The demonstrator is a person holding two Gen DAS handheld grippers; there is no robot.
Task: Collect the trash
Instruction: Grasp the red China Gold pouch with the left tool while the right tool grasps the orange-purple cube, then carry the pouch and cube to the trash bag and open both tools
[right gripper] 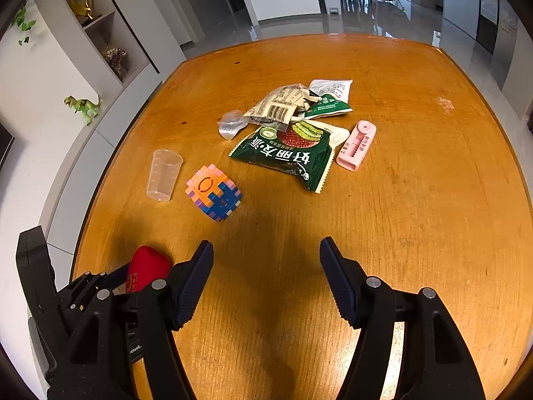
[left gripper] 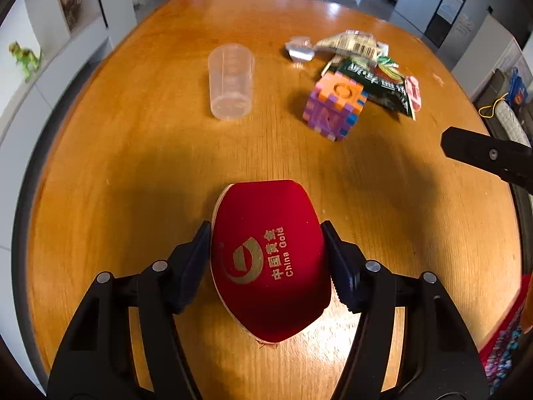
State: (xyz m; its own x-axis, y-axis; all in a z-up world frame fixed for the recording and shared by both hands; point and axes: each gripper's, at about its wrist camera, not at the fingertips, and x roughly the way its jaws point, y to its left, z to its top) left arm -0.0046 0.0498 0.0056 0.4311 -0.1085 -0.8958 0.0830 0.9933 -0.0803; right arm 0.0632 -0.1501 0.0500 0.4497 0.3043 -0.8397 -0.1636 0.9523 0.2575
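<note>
My left hand-held gripper has its pads against both sides of the red China Gold case, gripping it on the wooden surface. My right hand-held gripper stands open over bare wood, nothing between its fingers. The trash lies ahead of it: a green snack wrapper, a barcoded wrapper beyond, a pink packet just right. Left of those sit a foam cube and clear cup.

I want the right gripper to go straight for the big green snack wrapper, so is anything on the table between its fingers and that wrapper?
Nothing visible does. Bare table lies between the right gripper and the green wrapper. The puzzle cube sits off to the left of that line.
</note>
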